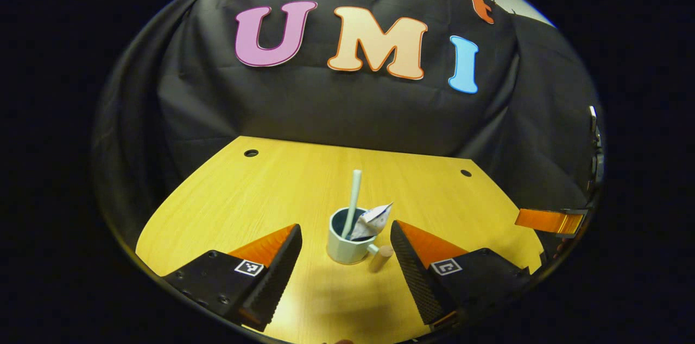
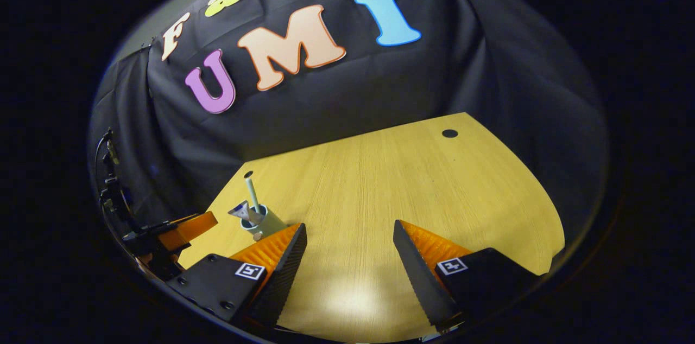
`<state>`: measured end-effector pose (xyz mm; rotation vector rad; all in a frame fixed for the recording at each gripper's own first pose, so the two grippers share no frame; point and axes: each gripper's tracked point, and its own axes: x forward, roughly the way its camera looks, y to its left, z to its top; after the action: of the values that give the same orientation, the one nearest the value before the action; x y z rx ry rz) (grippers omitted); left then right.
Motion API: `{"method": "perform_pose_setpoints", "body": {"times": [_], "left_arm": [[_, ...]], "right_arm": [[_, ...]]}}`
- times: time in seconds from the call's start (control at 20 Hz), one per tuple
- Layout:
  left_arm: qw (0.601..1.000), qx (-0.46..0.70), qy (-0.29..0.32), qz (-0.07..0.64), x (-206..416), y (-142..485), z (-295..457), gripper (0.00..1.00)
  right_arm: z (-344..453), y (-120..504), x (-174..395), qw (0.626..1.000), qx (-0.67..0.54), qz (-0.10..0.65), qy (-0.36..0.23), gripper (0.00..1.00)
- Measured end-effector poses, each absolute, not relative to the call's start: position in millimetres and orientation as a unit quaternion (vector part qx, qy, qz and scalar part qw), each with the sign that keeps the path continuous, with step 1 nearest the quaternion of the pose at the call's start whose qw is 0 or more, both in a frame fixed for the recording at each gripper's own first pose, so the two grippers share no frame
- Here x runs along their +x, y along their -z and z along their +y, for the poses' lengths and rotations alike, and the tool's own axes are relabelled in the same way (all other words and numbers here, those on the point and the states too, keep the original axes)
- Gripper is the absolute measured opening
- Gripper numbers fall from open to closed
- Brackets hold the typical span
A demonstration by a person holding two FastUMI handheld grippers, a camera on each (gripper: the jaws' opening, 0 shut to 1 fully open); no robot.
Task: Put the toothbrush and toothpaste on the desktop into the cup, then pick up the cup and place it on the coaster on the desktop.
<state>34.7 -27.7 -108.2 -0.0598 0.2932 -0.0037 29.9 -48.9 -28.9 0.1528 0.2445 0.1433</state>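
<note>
At the bottom of the left gripper view the left gripper [image 1: 345, 254] stands with fingers apart, empty, astride the cup [image 1: 350, 243] at lower centre, toothbrush [image 1: 353, 197] and toothpaste [image 1: 374, 220] upright inside, nearer than the spread, empty right gripper [image 2: 350, 257].

Dim booth, overhead glare on desktop [image 2: 347, 290], fisheye-warped edges.

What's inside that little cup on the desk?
The cup holds a pale toothbrush standing upright with its handle sticking out above the rim, and a crumpled toothpaste tube leaning beside it. The cup's wall hides their lower ends and the bottom.
</note>
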Motion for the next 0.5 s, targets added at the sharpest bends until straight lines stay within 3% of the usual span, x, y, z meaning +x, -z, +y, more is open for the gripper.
{"method": "perform_pose_setpoints", "body": {"times": [0.1, 0.15, 0.25, 0.3, 0.35, 0.45, 0.5], "left_arm": [[0.990, -0.023, 0.016, 0.141, 39, 102, -41, 0.95], [0.990, -0.017, 0.021, 0.138, 41, 100, -46, 0.95], [0.990, -0.008, 0.033, 0.138, 44, 99, -53, 0.95], [0.990, -0.006, 0.037, 0.138, 44, 98, -55, 0.95], [0.989, -0.006, 0.040, 0.139, 43, 98, -55, 0.95], [0.988, -0.010, 0.047, 0.145, 41, 101, -56, 0.95], [0.988, -0.011, 0.050, 0.145, 41, 102, -56, 0.95]], "right_arm": [[-55, 24, 29, 0.987, 0.098, 0.109, -0.065, 0.94], [-58, 21, 27, 0.987, 0.108, 0.102, -0.065, 0.98], [-63, 15, 27, 0.987, 0.115, 0.091, -0.062, 0.98], [-67, 13, 28, 0.988, 0.111, 0.086, -0.057, 0.94], [-70, 14, 30, 0.990, 0.107, 0.083, -0.049, 0.99], [-74, 12, 30, 0.991, 0.105, 0.076, -0.040, 0.99], [-73, 11, 28, 0.991, 0.107, 0.075, -0.037, 0.94]]}}
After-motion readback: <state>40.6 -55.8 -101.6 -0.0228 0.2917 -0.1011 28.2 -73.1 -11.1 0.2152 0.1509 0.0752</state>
